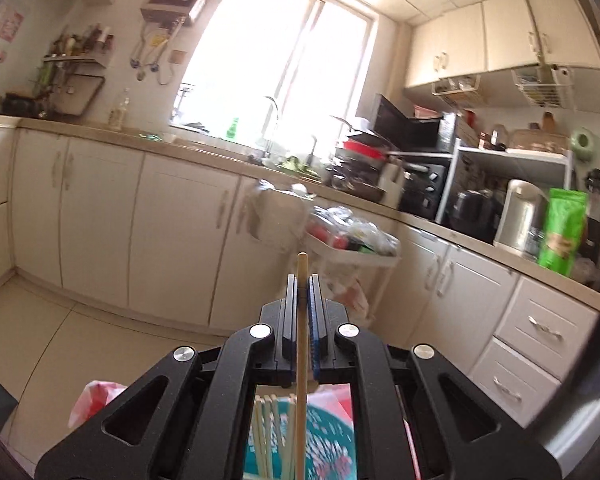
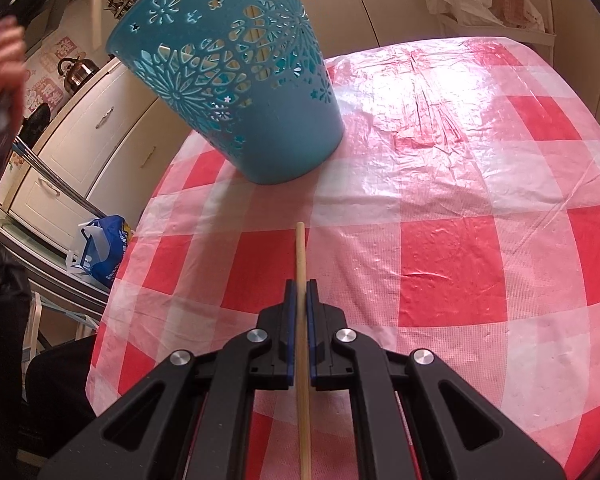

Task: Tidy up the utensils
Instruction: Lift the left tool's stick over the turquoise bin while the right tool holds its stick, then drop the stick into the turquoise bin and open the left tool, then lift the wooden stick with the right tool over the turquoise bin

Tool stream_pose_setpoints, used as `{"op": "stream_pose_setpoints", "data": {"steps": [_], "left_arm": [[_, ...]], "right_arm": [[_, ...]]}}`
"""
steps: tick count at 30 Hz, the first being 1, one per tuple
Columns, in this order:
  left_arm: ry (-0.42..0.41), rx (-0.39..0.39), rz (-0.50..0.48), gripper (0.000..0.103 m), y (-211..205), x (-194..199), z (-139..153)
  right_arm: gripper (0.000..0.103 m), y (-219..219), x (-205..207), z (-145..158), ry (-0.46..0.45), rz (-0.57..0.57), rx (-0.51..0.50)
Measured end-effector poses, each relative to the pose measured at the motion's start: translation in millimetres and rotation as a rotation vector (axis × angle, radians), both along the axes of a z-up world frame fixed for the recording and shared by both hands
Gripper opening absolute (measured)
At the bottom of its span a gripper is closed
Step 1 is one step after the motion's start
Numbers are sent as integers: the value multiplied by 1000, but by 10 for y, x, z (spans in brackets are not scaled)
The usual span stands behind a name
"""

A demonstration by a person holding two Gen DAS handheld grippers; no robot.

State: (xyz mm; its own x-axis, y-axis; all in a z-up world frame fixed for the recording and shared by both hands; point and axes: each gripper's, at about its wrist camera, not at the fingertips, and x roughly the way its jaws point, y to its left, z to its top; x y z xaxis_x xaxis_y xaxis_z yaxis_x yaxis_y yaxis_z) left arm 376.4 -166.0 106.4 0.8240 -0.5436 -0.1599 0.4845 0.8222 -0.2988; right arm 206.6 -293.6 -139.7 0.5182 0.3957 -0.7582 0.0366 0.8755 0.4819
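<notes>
Left gripper (image 1: 302, 280) was clamped on a single wooden chopstick (image 1: 301, 344), jaws pinched together with the stick running lengthwise between the pads and its tip projecting just past the fingertips; the gripper pointed roughly level toward the kitchen counter (image 1: 204, 152) and window (image 1: 284, 60). Beneath it, through the gripper frame, more chopsticks (image 1: 266, 436) stood in the teal basket (image 1: 328, 440). Right gripper (image 2: 301, 286) was likewise closed on a second chopstick (image 2: 301, 344), tip extending ahead of the fingers, angled down over the red-and-white checked tablecloth (image 2: 452, 248). Teal perforated basket (image 2: 236, 80) stood on the cloth at the table's far left, well ahead of the right gripper, pale chopsticks visible through its cut-outs. A hand (image 2: 0, 64) showed at the left edge.
</notes>
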Motion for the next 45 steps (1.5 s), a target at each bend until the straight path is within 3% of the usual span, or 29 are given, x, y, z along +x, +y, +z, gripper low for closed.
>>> {"op": "stream_pose_setpoints", "data": {"steps": [6, 14, 19, 24, 26, 28, 30, 39, 42, 45], "left_arm": [[30, 18, 114, 5, -150, 304, -164], [158, 161, 82, 10, -251, 322, -659], [145, 146, 127, 45, 167, -143, -658], [127, 119, 215, 62, 642, -672, -757], [162, 99, 243, 64, 777, -721, -880], [283, 71, 235, 64, 843, -574, -1009], [327, 57, 227, 64, 889, -510, -1084], [312, 52, 255, 66, 1060, -525, -1025], [318, 61, 254, 66, 1050, -514, -1019], [322, 68, 254, 66, 1043, -505, -1032]], "right_arm": [[6, -8, 8, -8, -5, 3, 4], [6, 1, 14, -5, -5, 0, 5], [6, -36, -5, -15, -3, -9, 30], [6, -121, -70, 52, -51, -33, 107], [6, -134, -117, 122, -81, -37, 128], [6, -131, -166, 191, -108, -34, 139], [6, -135, -220, 256, -130, -33, 166], [6, -123, -275, 618, -267, -10, 272], [6, -65, -279, 686, -299, 16, 272], [6, 23, -252, 673, -267, 36, 194]]}}
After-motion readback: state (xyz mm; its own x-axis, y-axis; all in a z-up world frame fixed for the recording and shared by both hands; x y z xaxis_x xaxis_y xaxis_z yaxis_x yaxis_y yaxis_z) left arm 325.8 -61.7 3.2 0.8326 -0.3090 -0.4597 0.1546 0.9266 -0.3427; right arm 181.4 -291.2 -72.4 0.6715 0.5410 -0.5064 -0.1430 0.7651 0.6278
